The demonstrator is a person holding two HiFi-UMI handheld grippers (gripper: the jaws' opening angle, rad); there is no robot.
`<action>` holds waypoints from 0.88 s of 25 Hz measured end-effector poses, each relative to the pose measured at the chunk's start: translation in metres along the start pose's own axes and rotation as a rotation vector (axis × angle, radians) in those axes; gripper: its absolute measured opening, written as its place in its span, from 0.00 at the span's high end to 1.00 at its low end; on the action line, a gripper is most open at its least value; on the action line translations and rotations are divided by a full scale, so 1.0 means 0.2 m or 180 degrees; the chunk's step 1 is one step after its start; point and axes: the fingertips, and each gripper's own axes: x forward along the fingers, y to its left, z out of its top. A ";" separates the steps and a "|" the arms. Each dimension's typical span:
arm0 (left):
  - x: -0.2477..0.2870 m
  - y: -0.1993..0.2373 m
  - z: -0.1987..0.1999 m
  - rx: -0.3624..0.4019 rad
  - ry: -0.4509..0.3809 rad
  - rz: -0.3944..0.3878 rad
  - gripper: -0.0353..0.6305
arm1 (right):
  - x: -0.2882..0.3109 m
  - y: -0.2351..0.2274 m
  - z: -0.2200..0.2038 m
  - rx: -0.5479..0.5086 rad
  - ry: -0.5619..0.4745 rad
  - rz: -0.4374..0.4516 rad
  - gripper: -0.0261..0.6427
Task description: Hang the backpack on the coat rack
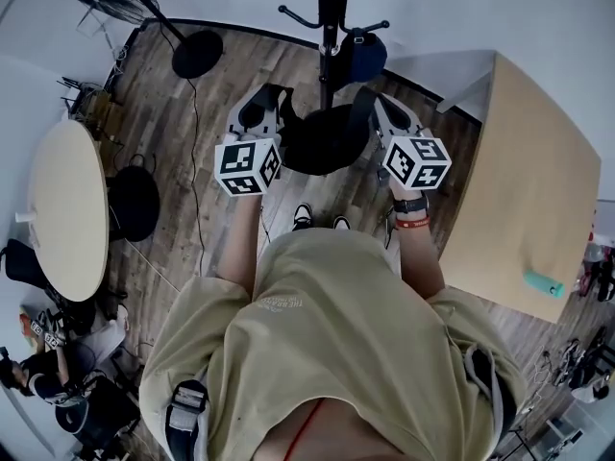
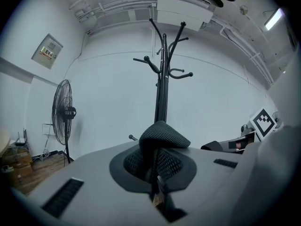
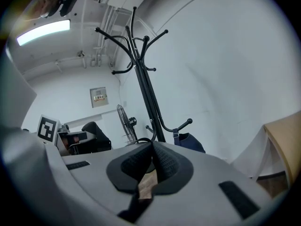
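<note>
The black backpack [image 1: 322, 140] hangs between my two grippers, in front of the person's chest. My left gripper [image 1: 269, 104] is shut on a black mesh shoulder strap [image 2: 160, 138]. My right gripper [image 1: 381, 106] is shut on the other mesh strap [image 3: 153, 160]. The black coat rack [image 1: 332, 12] stands just beyond the backpack. Its pole and curved hooks [image 2: 162, 74] rise straight ahead in the left gripper view, and the coat rack [image 3: 141, 74] also stands ahead in the right gripper view. A dark blue bag [image 1: 365, 56] hangs on a low hook [image 3: 190, 121].
A light wooden table [image 1: 528, 190] with a teal bottle [image 1: 543, 282] stands at the right. At the left are a round table [image 1: 67, 209] and a black round stool [image 1: 135, 203]. A standing fan [image 2: 63, 112] with its round base [image 1: 197, 54] stands left of the rack.
</note>
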 end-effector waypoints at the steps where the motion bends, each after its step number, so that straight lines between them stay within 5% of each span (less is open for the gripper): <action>1: 0.03 0.02 0.02 0.0009 -0.0023 -0.0005 0.91 | 0.02 -0.01 0.03 -0.0009 -0.0028 -0.0010 0.94; 22: 0.30 0.33 0.40 0.0030 -0.0399 0.0011 0.91 | 0.17 -0.22 0.46 0.0056 -0.0489 -0.0233 0.94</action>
